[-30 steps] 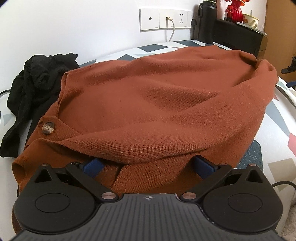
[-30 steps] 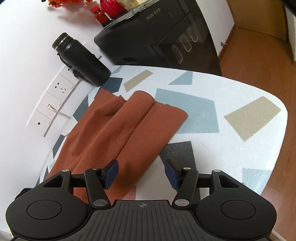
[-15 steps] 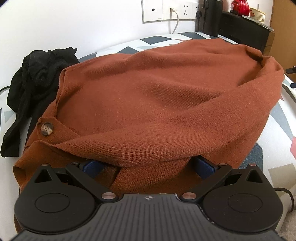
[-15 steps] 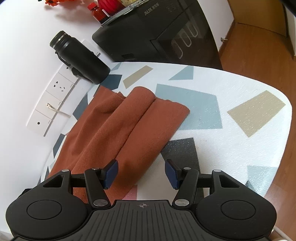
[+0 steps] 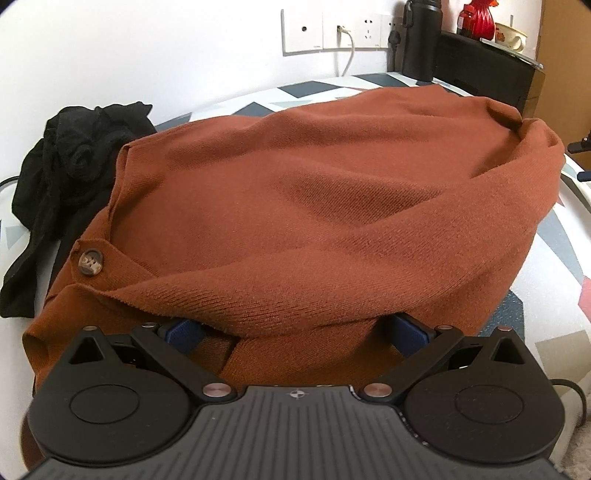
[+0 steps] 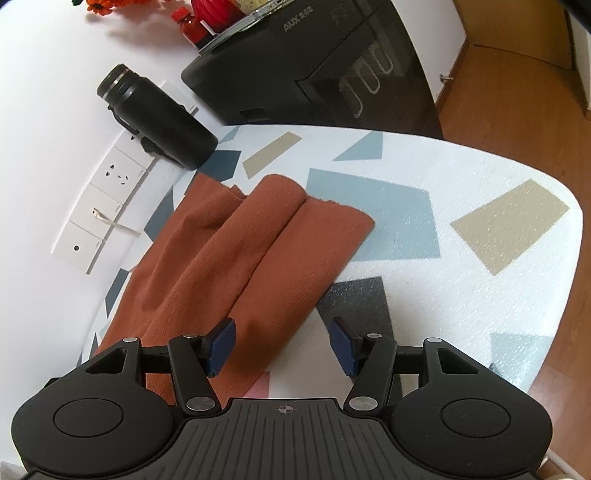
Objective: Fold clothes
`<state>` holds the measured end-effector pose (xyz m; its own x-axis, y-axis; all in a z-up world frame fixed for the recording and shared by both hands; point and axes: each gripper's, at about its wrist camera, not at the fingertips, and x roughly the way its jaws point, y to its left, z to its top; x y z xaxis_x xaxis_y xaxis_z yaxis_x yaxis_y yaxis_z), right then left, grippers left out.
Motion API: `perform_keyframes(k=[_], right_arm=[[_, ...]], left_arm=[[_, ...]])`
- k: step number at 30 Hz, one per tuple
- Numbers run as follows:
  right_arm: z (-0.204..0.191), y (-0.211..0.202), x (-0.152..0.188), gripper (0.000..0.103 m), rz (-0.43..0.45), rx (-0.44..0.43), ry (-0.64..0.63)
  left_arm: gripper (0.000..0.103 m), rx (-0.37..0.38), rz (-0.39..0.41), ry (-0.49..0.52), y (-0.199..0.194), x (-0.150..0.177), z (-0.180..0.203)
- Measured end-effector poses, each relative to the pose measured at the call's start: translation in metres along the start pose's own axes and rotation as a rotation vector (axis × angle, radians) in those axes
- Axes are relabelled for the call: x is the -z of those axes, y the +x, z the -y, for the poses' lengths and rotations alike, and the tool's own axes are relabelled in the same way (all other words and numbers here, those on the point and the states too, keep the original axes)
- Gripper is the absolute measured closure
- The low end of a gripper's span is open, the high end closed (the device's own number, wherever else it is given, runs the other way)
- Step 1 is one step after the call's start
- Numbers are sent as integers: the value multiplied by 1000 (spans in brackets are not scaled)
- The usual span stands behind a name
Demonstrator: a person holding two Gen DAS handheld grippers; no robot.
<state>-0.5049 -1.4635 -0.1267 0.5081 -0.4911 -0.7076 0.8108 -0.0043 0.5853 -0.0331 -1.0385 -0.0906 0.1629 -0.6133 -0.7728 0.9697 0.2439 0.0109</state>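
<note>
My left gripper [image 5: 295, 332] sits spread wide with the rust cardigan [image 5: 314, 206] draped over its fingers, while my right gripper [image 6: 283, 341] hangs released, the cardigan's edge between its blue pads [image 6: 221, 339].

The cardigan [image 5: 332, 206] lies spread on the bench [image 6: 480, 280], its near fold draped over the left gripper's [image 5: 295, 334] fingers [image 5: 183, 330], which sit wide apart with cloth between them. A button [image 5: 90, 262] sits left of those fingers, and a heap of other clothing [image 5: 62, 184] lies further left, touching the cardigan's edge. Beyond the cardigan, wall sockets [image 5: 332, 31] stand behind the bench, with a flask [image 5: 421, 40] to their right. The right gripper's [image 6: 282, 341] fingers [image 6: 221, 341] hang apart above the cardigan's side edge: the left one over cloth, the right one over bare bench. Ahead of them the folded end of the cardigan points toward the flask, and a cabinet [image 6: 332, 66] stands behind the bench.
</note>
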Motion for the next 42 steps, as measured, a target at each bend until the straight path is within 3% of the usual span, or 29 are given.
perform_keyframes(k=[3,6,8,10,13,15,17,18,24,29,33,36,40,42], right_arm=[[0,-1,-3,50,4,-3,-8],[0,-1,-5,50,6,-4,-18],[1,1,-5,50,1,-2,-19],[2,3,-4,50,-3,-1,-16],[0,6,-4,50,-11,-1,-25],[-1,7,-5,50,-11,1,-33],[-3,7,-9,50,-7,-1,-41],[-4,7,-12,50,-1,-4,-41],[-5,10,-38,50,24,-39,-5],[-10,28,-54,50,9,-83,34],[-18,56,-62,51,-41,-70,46],[-34,69,-74,55,-33,-145,51],[-59,72,-93,55,54,-334,64],[-70,71,-100,54,62,-327,28]], left_arm=[[19,113,16,-24,-11,-6,-4],[23,179,53,-18,-23,-7,-6],[45,194,78,-33,-28,-5,-10],[51,217,92,-72,-30,-4,-14],[51,227,71,-102,-26,-3,-17],[63,184,37,-96,-20,-1,-14],[92,149,37,-105,-24,0,-14],[94,133,38,-112,-27,0,-14],[95,181,171,-269,-79,-4,-29],[96,215,206,-379,-102,-4,-34],[97,229,229,-449,-111,-2,-37],[97,211,225,-442,-113,-1,-37],[97,162,194,-445,-108,5,-37],[97,137,185,-463,-104,7,-39]])
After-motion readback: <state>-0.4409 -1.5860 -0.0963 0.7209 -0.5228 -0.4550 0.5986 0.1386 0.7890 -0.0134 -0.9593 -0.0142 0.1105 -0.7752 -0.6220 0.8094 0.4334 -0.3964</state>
